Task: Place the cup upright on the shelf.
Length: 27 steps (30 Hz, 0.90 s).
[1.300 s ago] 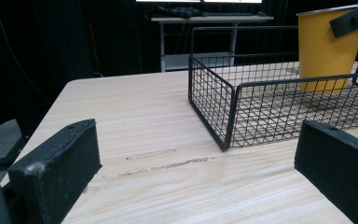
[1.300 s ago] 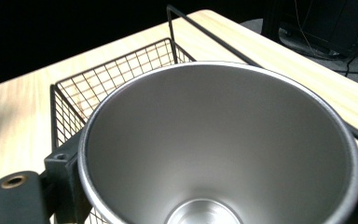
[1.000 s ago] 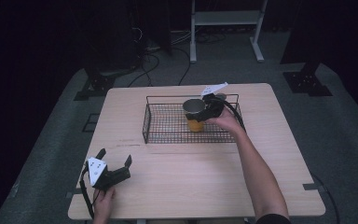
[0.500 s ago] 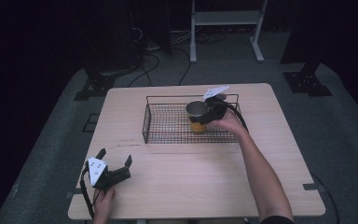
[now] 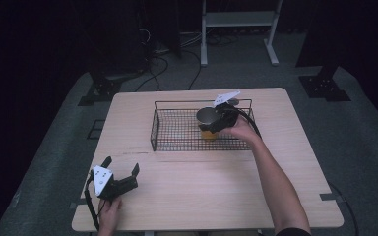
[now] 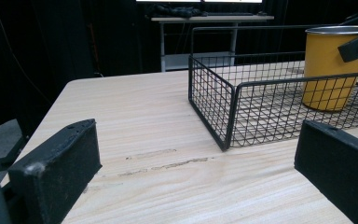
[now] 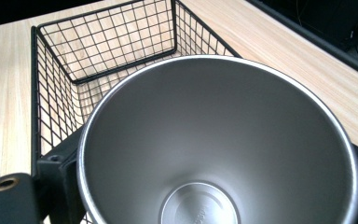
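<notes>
A yellow metal cup [image 5: 207,123] with a bare steel inside stands upright in the right part of a black wire basket [image 5: 177,141] at the back middle of the table. My right gripper [image 5: 216,120] is shut on the cup, one jaw on each side just below its rim. In the right gripper view the cup [image 7: 214,149] is seen from above, with the basket [image 7: 107,42] beyond it. My left gripper [image 5: 122,164] rests open near the table's front left corner, holding nothing. In the left gripper view, the basket [image 6: 214,107] and cup [image 6: 328,70] lie ahead of it.
The light wooden table [image 5: 202,191] has bare wood between the basket and its front edge. The left half of the basket holds nothing. Beyond the table are a dark floor, cables and a metal frame stand [image 5: 236,29].
The right gripper has shifted slightly right and down with the cup inside the basket. The left gripper has stayed in place.
</notes>
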### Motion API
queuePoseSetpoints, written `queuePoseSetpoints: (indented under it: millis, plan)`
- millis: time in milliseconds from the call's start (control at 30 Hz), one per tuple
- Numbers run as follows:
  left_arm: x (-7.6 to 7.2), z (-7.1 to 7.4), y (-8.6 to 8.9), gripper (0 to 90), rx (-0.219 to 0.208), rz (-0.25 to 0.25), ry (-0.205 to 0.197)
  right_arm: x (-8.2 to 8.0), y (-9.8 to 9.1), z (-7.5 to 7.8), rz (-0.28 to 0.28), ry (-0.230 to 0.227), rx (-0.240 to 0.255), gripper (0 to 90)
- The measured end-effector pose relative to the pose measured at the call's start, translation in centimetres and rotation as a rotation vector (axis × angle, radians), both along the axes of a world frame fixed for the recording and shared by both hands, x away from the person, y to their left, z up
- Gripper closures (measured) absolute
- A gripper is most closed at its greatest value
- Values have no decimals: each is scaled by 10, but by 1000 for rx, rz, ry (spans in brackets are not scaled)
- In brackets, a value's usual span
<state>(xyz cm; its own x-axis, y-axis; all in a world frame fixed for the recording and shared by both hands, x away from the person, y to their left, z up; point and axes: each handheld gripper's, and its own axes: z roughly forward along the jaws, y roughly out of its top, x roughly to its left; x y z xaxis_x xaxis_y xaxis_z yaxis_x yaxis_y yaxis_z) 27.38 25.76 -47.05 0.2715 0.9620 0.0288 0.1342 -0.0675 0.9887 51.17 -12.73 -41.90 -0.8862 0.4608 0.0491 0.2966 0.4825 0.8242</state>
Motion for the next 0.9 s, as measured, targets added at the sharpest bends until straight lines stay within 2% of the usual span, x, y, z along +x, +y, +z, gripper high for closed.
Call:
queuePoseSetpoints:
  millis: [600,900]
  plan:
    - [0,0,0,0,2,0,1,-2,4,1,-10,-20,-3,13]
    - [1,0,0,0,0,-1,2,-2,4,2,-17,-30,33,0]
